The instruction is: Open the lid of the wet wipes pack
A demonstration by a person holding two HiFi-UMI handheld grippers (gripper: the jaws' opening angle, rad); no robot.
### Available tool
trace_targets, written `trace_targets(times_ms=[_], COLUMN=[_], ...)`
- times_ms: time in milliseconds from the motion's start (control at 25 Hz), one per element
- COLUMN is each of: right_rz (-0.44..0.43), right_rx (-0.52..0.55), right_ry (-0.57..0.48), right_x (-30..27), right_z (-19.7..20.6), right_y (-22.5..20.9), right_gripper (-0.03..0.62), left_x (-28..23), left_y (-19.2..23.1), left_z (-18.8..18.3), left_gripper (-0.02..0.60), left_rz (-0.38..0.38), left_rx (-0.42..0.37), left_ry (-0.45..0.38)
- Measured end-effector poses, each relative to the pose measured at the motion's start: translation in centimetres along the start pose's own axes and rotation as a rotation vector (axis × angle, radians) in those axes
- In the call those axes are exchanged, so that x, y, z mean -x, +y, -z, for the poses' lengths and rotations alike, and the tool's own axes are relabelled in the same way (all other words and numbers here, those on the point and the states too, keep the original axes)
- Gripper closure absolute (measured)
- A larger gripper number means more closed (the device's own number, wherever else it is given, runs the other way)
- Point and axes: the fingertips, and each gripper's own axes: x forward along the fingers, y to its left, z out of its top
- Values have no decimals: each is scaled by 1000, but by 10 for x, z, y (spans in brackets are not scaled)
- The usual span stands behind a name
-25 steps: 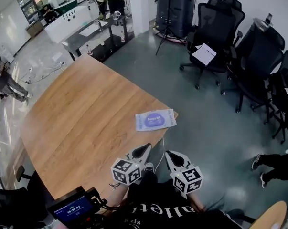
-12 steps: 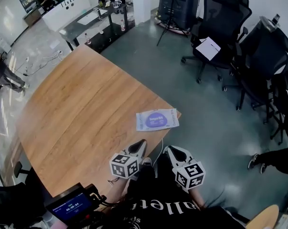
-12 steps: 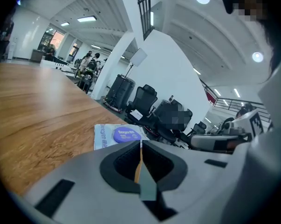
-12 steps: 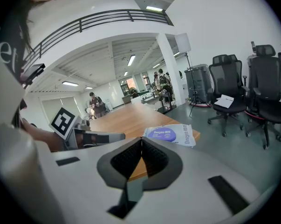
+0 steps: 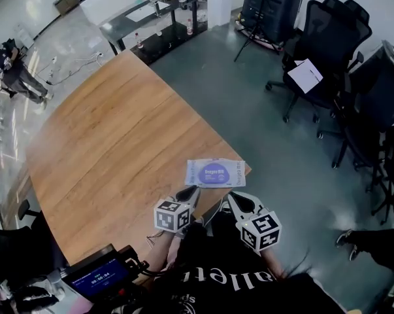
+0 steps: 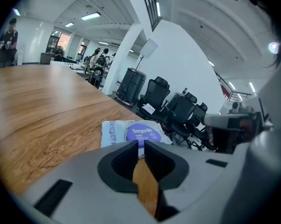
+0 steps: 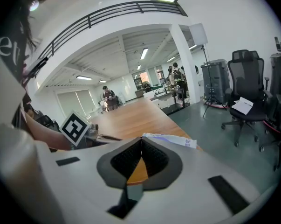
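Room: an open office with a grey floor (image 5: 281, 156) is seen around a broad wooden worktop (image 5: 105, 149).
Task's thing: a wet wipes pack (image 5: 215, 173) is laid flat at the near right corner of the worktop. Its purple oval lid (image 6: 142, 133) is turned upward and lies flat on the pack.
Left gripper (image 5: 191, 190): it is held low over the near edge of the worktop. The jaws are drawn in to a thin slit, with nothing held between them. The tips are pointed at the pack, just short of it and not touching.
Right gripper (image 5: 234, 196): its jaws are brought together tip to tip and hold nothing. It is held at the near right edge of the worktop, close to the right end of the pack but apart from it.
In the way: bare wood is seen between the left gripper tips and the pack. A thin pale cable (image 5: 217, 207) is hung between the two grippers.
Around, right: black office chairs (image 5: 327, 41) are stood well apart from the worktop. A sheet of paper (image 5: 306, 75) is laid on one seat.
Around, far: a dark low table (image 5: 154, 21), a black cabinet (image 5: 275, 5) and a person (image 5: 14, 74) at the far left are seen.
Around, near: a small screen device (image 5: 95, 281) is seen at the near left.
Count: one pack, one lid and two grippers are counted, with at least three chairs.
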Motion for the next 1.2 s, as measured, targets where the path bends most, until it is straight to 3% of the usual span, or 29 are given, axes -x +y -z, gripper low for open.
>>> trace_targets(times_ms=[240,400,640,840,1000,1200], right_rz=[-66,-130,-248,-285,-318,-328], right_rx=[33,76,267,349,411,616], right_ry=[47,97,169,209,254,349], right_x=[-13,-21,-39,-63,-81,-94], right_z=[-7,-5,4,9,16,40], right_y=[-25,-22,-8,-7,-1,0], right_gripper=[585,585,583,582,582,533], left_x=[-27,-32,-36,-40,-38,-41], left_y=[22,26,28,32,37,38], left_z=[2,15,19,21,20,23], left_gripper=[533,523,523,519,514,514], left_rz=[-75,-80,-96,-106,-90,-94], left_rx=[-51,-85,-74,-43,-39,-14], left_ry=[84,180,244,285,266,278])
